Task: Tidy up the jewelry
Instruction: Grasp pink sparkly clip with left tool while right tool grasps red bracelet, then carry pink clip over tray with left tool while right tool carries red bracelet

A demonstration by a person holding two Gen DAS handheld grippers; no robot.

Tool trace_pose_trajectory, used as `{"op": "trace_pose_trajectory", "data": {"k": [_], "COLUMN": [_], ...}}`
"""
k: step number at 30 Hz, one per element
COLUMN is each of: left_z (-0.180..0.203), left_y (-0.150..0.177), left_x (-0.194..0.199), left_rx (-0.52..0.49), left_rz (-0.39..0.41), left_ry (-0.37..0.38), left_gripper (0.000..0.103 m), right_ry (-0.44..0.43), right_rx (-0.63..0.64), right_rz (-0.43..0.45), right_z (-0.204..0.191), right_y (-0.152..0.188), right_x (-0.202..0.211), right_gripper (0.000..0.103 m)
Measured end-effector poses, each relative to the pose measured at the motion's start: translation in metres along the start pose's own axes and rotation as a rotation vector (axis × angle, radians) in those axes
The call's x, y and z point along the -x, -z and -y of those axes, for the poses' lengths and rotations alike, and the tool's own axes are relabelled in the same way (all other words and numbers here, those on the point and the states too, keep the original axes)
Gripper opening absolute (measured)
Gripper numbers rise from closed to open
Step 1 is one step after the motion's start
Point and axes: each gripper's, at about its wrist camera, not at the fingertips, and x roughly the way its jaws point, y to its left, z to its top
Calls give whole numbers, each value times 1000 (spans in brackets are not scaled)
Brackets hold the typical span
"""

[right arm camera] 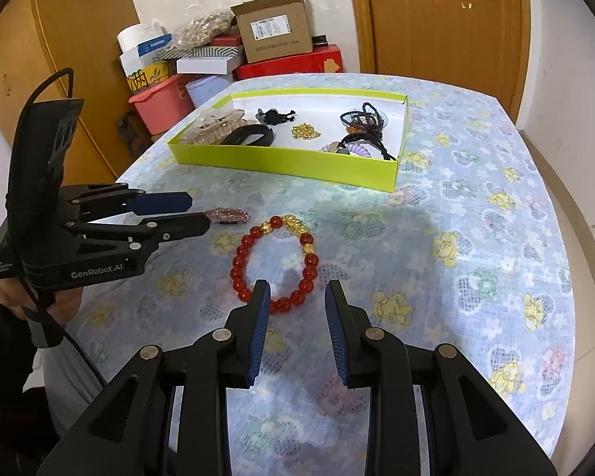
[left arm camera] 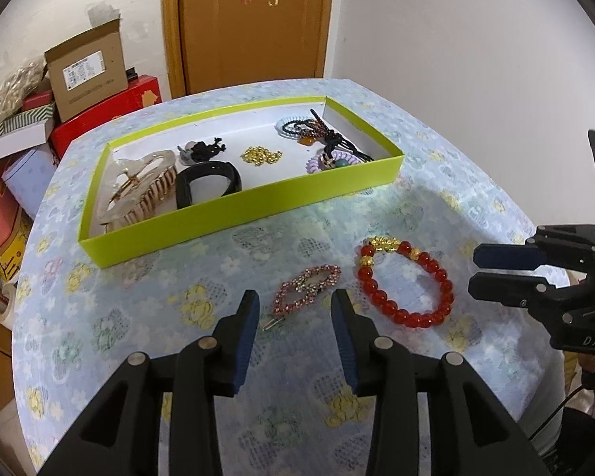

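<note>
Rhinestone hair clip (left arm camera: 306, 291): on tablecloth, short of green tray (left arm camera: 234, 220), long axis running away between parted, empty left gripper (left arm camera: 295, 309) fingers. Red bead bracelet (right arm camera: 275, 263): beside clip, ahead of right gripper (right arm camera: 295, 301), jaws apart, nothing held.

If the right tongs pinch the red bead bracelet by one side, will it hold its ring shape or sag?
The red bead bracelet is separate round beads on a string, so it probably sags. The glossy beads look slippery and may roll between the pads of the right tongs.
</note>
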Motion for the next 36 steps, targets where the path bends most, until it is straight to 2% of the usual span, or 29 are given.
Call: {"op": "trace_pose_trajectory", "data": {"k": [10, 14, 16, 23, 25, 27, 29, 31, 36], "left_z": [9, 10, 10, 4, 2, -1, -3, -3, -2], "left_y": [-3, -5, -5, -5, -4, -4, -3, -4, -4], "left_x": [-17, -19, -19, -17, -17, -16, -15, -15, -14], "left_rx": [-100, -100, -85, -25, -4, 20, 37, 40, 44], "left_rz": [-19, -9, -1, 8, 10, 14, 15, 15, 16], "left_ry": [-19, -20, -11, -42, -48, -49, -40, -42, -43], "left_gripper": [39, 39, 31, 29, 14, 13, 13, 13, 12], "right_ry": [2, 2, -1, 0, -5, -9, -1, 20, 25], "right_rx": [32, 61, 79, 145, 160, 177, 207, 234, 242], "right_rz": [-12, -17, -18, -29, -34, -38, -34, -32, -34], "right_z": [2, 1, 1, -2, -3, -5, -8, -12, -14], "right_y": [-10, -17, -20, -28, -29, -30, -29, -29, -30], "right_x": [-15, -23, -28, -45, -49, -52, -53, -54, -56], "right_gripper": [29, 29, 30, 29, 29, 29, 26, 10, 10]}}
